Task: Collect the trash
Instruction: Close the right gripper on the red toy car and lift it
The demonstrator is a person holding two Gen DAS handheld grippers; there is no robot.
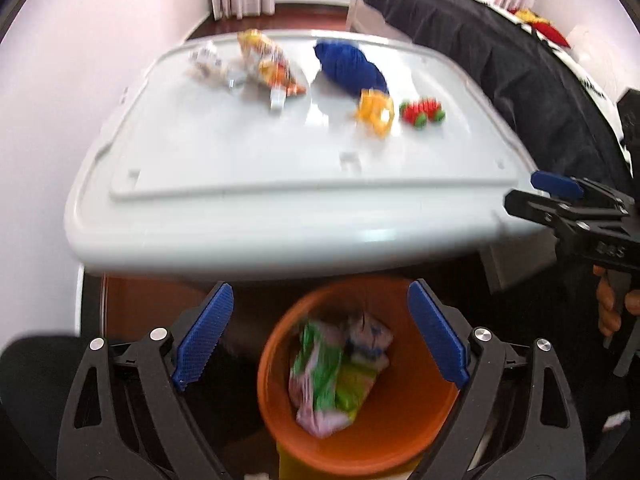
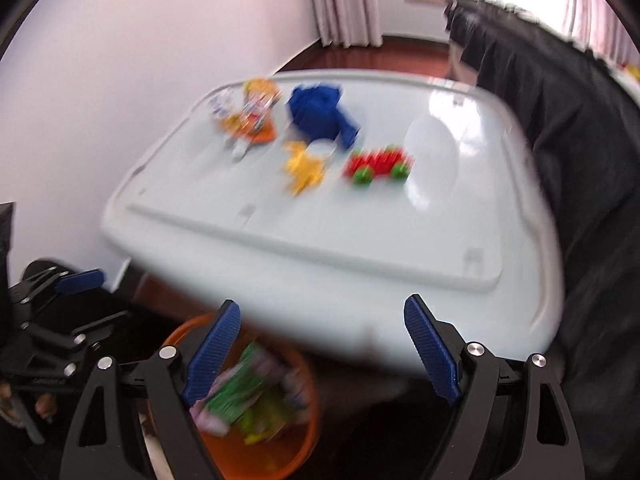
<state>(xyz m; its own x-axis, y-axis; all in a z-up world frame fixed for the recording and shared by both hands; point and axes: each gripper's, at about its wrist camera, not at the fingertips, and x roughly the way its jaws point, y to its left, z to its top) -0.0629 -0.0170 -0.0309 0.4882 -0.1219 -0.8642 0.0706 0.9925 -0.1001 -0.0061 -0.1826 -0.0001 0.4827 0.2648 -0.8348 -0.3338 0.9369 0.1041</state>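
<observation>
Left gripper (image 1: pixel 320 336): jaws wide, nothing between them; above the orange bin (image 1: pixel 400 432), just off the near edge of the white table (image 1: pixel 280 184)
Right gripper (image 2: pixel 322 348): jaws wide and empty too; over the table's near edge, bin at its lower left
Trash already binned: green and pink wrappers (image 1: pixel 332 376) lying crumpled inside the bin
Trash left: orange snack wrapper (image 1: pixel 268 64) near the far left corner of the table, a pale crumpled scrap (image 1: pixel 206 64) just beside it on the left
Direction: ahead of both grippers, across the table toward its far edge; somewhat left of centre in both wrist views
Long axis: running from the far edge toward the near right, slantwise across the jaws' line
Nearer hand: probably the left, though blur leaves it close
Look: glossy, creased, orange-yellow with white print; likely light and springy
Not trash, by appearance: blue cloth bundle (image 1: pixel 348 66), yellow toy (image 1: pixel 376 112), red toy (image 1: pixel 422 112), mid-table toward the far right
</observation>
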